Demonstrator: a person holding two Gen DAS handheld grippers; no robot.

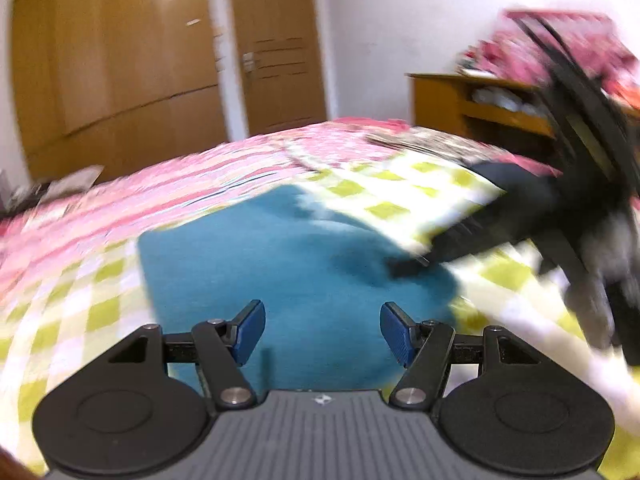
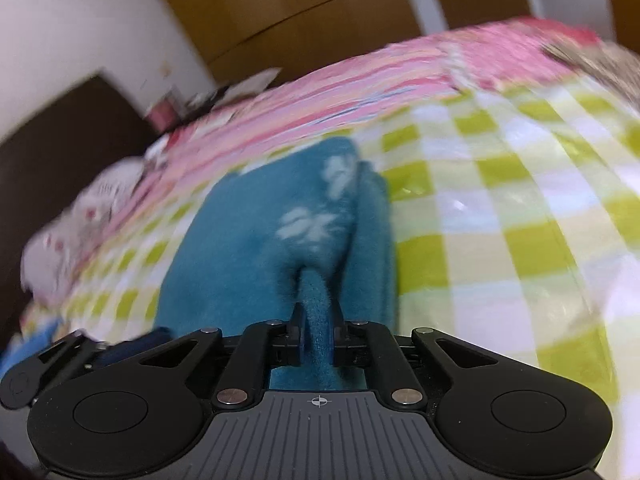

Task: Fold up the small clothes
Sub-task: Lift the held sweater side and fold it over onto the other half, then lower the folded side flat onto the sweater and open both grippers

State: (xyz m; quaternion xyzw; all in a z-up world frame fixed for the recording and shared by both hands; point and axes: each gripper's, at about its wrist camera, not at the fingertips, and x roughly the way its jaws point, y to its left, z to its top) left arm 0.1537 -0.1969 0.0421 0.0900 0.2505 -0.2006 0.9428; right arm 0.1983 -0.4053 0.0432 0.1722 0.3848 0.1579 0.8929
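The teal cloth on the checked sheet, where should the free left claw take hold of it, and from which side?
Probably the near left edge of the teal cloth, coming in low from the front. It lies flat on the checked sheet, so only an edge offers a pinch, and the right claw already grips a fold on the other side.

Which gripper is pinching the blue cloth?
The right gripper, shut on a fold of the blue cloth. The left gripper is open, holding nothing.

motion blur smears the right gripper (image 1: 408, 266) and the shelf clutter (image 1: 560, 48).
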